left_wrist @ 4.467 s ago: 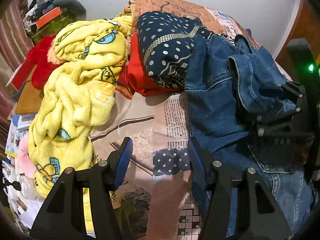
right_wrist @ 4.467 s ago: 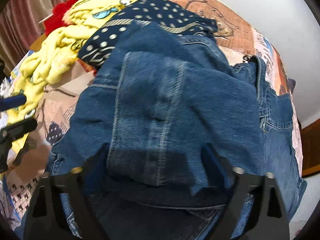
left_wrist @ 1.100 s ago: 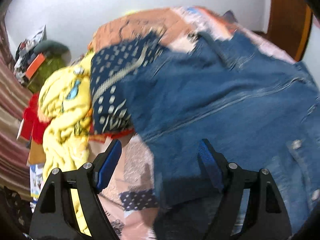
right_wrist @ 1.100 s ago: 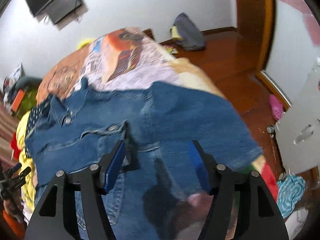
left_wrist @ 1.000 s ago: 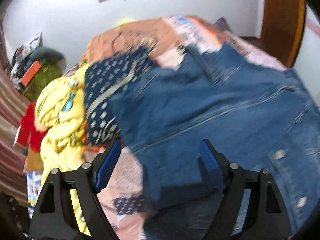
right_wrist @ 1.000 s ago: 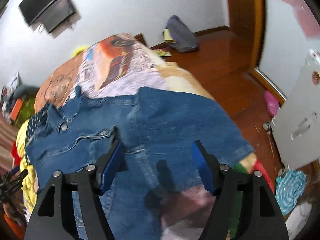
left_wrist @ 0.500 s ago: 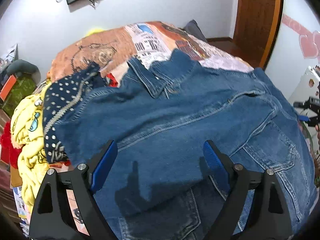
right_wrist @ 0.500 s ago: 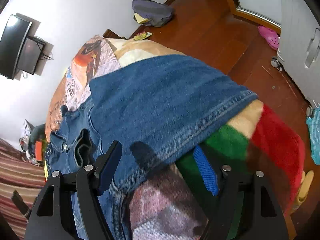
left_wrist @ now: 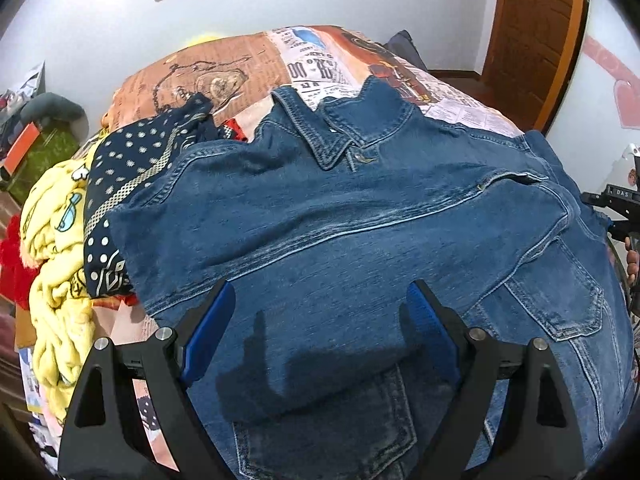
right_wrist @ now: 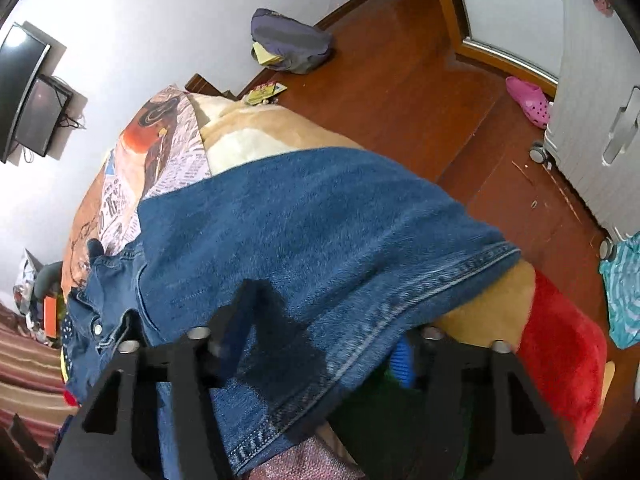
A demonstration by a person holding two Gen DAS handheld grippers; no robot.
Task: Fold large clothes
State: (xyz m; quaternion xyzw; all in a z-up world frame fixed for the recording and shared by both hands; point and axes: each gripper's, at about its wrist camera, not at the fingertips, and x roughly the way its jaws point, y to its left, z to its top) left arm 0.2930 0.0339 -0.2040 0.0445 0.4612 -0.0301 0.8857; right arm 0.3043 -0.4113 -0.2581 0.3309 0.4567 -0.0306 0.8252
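A blue denim jacket [left_wrist: 360, 232] lies spread on the bed, collar [left_wrist: 332, 140] toward the far wall. My left gripper [left_wrist: 318, 332] hovers open just above its near sleeve area, and nothing is between the blue pads. At the bed's edge, my right gripper [right_wrist: 320, 352] is low over the jacket's hem [right_wrist: 400, 304]. Its jaws are closing with the hem's edge between them, and the pads are not clearly pressing on it. The left finger [right_wrist: 232, 344] is blurred. In the left wrist view the right gripper [left_wrist: 616, 208] shows at the far right edge.
A yellow fleece [left_wrist: 52, 280], a navy dotted garment [left_wrist: 132, 168] and red cloth are piled at the bed's left. A red and green blanket [right_wrist: 560, 360] hangs under the hem. The wooden floor [right_wrist: 440, 80] holds a grey bag [right_wrist: 288, 40], a pink clog [right_wrist: 528, 100] and a white wheeled cabinet [right_wrist: 592, 120].
The right gripper has dropped and rolled toward the jacket's hem at the bed's edge, and its jaws have started narrowing. The left gripper has slid across over the jacket and stays wide.
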